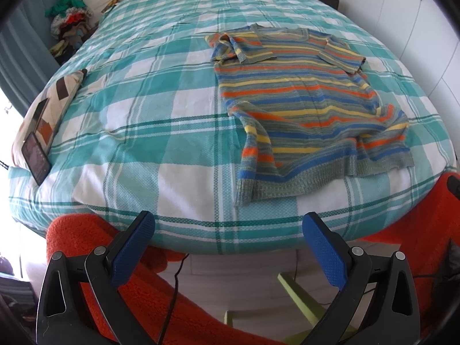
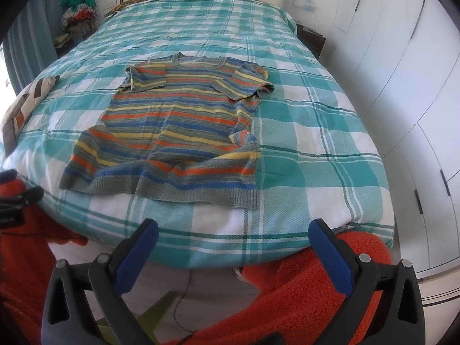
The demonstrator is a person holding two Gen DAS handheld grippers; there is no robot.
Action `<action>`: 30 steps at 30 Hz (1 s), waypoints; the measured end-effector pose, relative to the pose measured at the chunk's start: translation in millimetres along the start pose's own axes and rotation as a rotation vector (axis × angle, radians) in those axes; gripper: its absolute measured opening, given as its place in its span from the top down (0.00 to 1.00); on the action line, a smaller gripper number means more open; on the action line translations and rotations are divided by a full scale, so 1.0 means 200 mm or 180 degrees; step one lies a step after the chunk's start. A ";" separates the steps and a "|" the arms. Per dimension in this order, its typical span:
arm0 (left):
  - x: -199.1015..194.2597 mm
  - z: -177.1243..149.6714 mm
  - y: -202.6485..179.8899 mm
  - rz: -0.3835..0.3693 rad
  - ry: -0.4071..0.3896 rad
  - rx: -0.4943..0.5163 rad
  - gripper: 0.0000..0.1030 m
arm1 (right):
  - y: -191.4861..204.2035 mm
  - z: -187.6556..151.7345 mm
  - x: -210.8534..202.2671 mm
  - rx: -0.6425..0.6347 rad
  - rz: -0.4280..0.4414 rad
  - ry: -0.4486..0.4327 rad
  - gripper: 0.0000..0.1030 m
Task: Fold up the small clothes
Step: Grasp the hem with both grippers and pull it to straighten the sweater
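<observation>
On the near half of the bed with the teal-and-white plaid cover (image 1: 138, 132) lies my task piece, a short-sleeved knitted sweater striped in orange, yellow, blue and grey-green (image 1: 304, 106), spread face up, neckline toward twelve o'clock and ribbed hem toward six, both sleeves folded in over the chest. I can read no brand or label on it. My left gripper (image 1: 228, 247) hangs off the foot of the bed with its blue-padded fingers (image 1: 133, 247) wide apart and nothing between them; the sweater sits at about one o'clock from it. My right gripper (image 2: 233, 254) is likewise spread and empty, the sweater (image 2: 178, 123) at about eleven o'clock. At nine o'clock in the left view a dark phone (image 1: 36, 158) leans against a patterned cushion (image 1: 53, 106); its screen is too blurred for me to read. Orange fleece fabric (image 2: 302, 293) fills the space beneath both grippers, cut off by the frame edges. White wardrobe doors (image 2: 402, 92) run along three o'clock.
</observation>
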State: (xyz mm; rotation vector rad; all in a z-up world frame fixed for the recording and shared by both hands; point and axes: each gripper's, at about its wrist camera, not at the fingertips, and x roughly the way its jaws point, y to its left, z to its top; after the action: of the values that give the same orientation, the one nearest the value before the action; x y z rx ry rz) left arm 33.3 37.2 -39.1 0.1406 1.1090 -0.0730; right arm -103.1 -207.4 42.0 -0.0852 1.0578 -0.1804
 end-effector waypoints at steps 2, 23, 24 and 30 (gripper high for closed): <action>0.04 0.02 0.02 -0.0023 -0.0010 0.0008 0.01 | 0.01 0.01 0.01 -0.0060 -0.0104 0.0002 0.00; 0.51 0.14 0.09 -0.1262 0.0428 0.0100 0.98 | -0.44 0.13 0.92 0.0714 0.2444 0.0905 0.94; 0.46 0.14 0.12 -0.1306 0.0430 0.0093 0.98 | -0.44 0.13 0.88 0.0703 0.2448 0.0895 0.94; 0.28 0.14 0.23 -0.1243 0.0435 0.0113 0.97 | -0.52 0.13 0.58 0.0735 0.2400 0.0942 0.94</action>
State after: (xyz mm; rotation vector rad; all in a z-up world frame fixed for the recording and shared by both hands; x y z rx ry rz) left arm 88.5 80.1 -72.7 -0.0419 1.2605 -0.4375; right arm -36.4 -331.8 -29.4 0.5599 1.2870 0.3796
